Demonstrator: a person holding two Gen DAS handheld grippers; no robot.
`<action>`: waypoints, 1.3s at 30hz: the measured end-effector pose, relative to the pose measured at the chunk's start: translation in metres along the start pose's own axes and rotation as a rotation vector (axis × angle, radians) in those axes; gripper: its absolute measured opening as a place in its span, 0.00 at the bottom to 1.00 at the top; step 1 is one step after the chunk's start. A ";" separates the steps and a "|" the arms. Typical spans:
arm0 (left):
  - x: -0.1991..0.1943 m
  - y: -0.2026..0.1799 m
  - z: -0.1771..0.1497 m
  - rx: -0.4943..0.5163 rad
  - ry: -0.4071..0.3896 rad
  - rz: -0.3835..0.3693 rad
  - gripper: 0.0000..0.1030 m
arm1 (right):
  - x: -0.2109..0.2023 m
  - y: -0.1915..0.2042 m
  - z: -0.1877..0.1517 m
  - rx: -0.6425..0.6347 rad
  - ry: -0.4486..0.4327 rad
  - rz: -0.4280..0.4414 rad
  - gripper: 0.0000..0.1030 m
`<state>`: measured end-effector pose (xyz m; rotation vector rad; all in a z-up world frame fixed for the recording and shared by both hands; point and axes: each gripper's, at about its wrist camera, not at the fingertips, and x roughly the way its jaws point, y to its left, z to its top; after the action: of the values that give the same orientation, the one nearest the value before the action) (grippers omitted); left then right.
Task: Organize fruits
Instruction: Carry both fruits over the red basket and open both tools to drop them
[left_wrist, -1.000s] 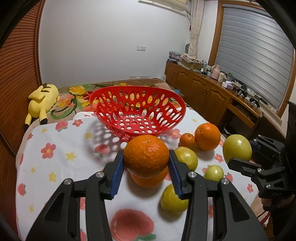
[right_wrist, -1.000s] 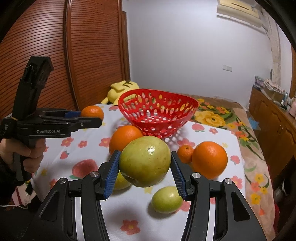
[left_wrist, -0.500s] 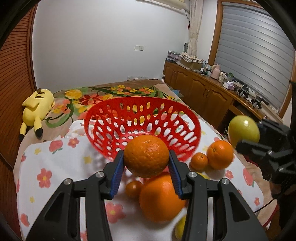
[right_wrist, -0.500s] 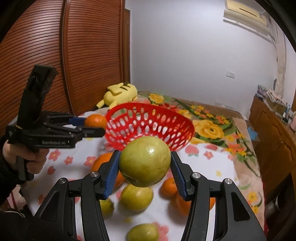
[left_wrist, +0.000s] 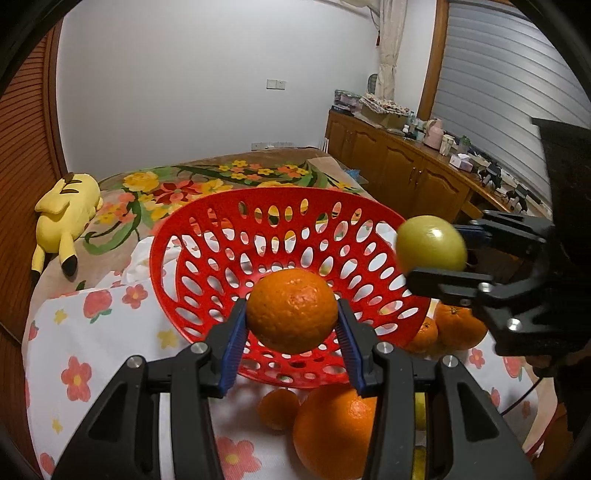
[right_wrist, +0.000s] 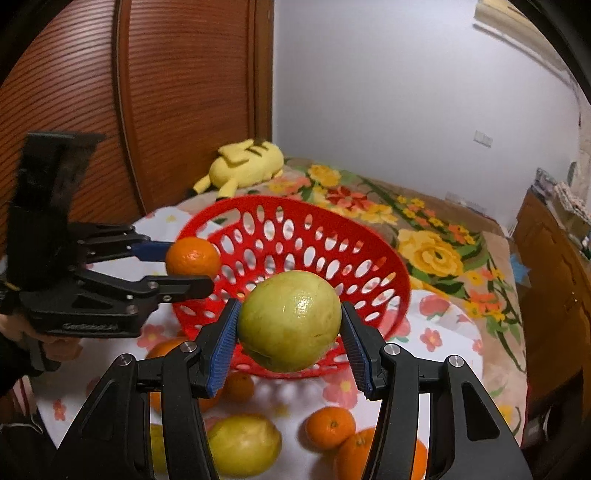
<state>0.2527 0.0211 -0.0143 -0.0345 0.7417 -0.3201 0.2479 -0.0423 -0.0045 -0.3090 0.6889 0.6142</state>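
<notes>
Two fruits arrive at the basket at once. At the left, the left gripper (left_wrist: 291, 325) is closed on an orange (left_wrist: 291, 310), its blue pads pressed to the fruit's two sides. The orange hangs in the air at the near-left rim of the red basket (left_wrist: 207, 236), which stands empty on a flowered cloth (left_wrist: 77, 354). From this gripper the bowl lies straight ahead and slightly below, so a short forward reach would likely put the orange over the middle.

To the right, the right gripper (right_wrist: 290, 332) is clamped just as firmly on a yellow-green fruit (right_wrist: 290, 325), held at the basket's near-right rim. This fruit is slightly oval, its long axis running roughly crosswise between the pads; the orange is close to round and points nowhere in particular. Neither gripper looks clearly nearer the bowl: both fruits sit at the rim, well apart from one another. The basket is wide enough to take both, though the two tools converge on one hollow and could crowd each other.

More oranges (right_wrist: 328, 428) and a yellow fruit (right_wrist: 243, 443) wait loose on the cloth in front of the basket.
</notes>
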 end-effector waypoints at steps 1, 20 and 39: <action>0.002 0.001 0.000 -0.003 0.005 0.001 0.44 | 0.005 -0.001 0.001 0.001 0.008 0.006 0.53; 0.013 0.005 0.003 0.010 0.014 0.015 0.45 | 0.051 -0.017 -0.004 -0.023 0.141 0.011 0.53; -0.015 0.012 -0.010 -0.016 -0.027 0.022 0.53 | 0.049 -0.018 -0.001 -0.008 0.119 -0.013 0.54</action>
<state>0.2392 0.0379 -0.0135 -0.0459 0.7175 -0.2923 0.2886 -0.0365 -0.0373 -0.3594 0.7981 0.5901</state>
